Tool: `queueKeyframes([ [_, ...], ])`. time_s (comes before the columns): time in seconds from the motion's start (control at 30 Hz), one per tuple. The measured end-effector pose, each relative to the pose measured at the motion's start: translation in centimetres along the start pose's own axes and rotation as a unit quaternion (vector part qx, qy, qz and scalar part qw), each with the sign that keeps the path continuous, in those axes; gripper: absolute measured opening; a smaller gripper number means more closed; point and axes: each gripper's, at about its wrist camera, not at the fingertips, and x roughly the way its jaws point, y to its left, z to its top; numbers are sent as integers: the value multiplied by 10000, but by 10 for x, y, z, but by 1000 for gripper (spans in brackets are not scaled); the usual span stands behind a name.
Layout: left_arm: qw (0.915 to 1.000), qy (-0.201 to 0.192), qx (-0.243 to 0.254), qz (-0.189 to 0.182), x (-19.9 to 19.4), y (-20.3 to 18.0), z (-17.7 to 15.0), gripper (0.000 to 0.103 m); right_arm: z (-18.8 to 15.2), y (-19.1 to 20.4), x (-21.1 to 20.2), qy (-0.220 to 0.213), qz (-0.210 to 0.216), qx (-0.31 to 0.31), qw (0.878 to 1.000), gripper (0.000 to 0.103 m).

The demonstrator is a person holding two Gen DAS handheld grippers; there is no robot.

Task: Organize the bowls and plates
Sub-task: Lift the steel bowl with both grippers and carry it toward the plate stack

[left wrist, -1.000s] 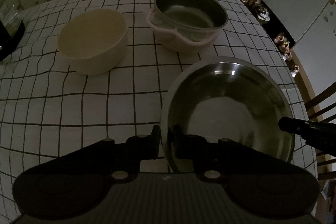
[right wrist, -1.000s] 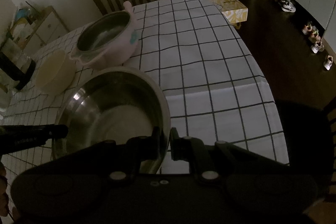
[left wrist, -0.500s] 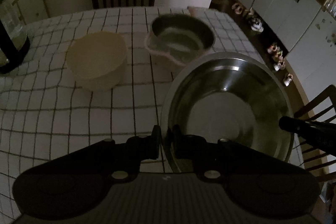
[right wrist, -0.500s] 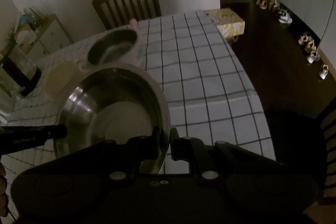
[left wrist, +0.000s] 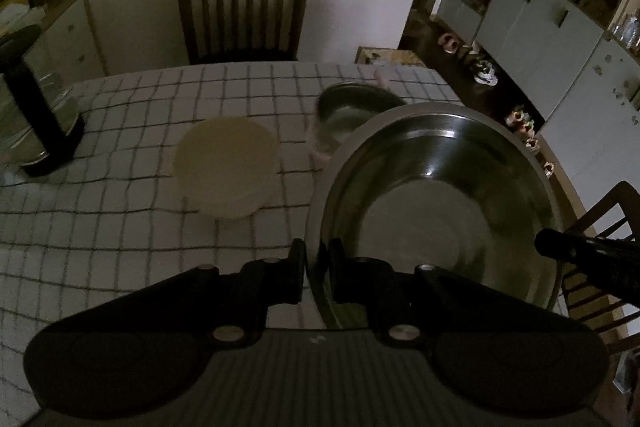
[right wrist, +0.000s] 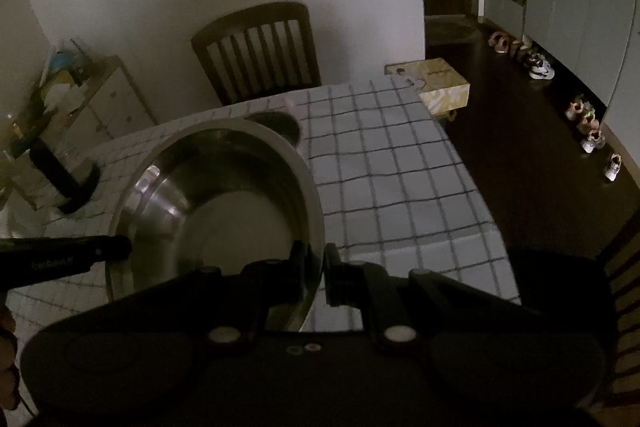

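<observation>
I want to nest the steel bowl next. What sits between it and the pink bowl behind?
Nothing visible. The steel bowl, pinched at opposite rims by the left claw and right claw, hangs above the tablecloth. The pink bowl lies just beyond; the cream bowl sits aside.

Checked table: cream bowl, kettle, perhaps pink pot.

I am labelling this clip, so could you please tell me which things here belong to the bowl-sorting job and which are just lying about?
Part of the job:
- steel bowl, gripped at its rim by left gripper and right gripper
- cream bowl
- pink bowl

Just lying about:
- kettle
- chair
- yellow box
- shoes
</observation>
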Motion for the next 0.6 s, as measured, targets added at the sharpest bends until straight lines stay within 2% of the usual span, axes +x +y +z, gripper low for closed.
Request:
queueKeyframes([
  [0.27, 10000, 72, -32, 31, -28, 49, -17, 11, -15, 48, -8, 166, 74, 13, 9998, 10],
  [0.6, 9996, 193, -162, 104, -65, 135, -51, 11, -43, 125, -13, 427, 253, -21, 9988, 10],
])
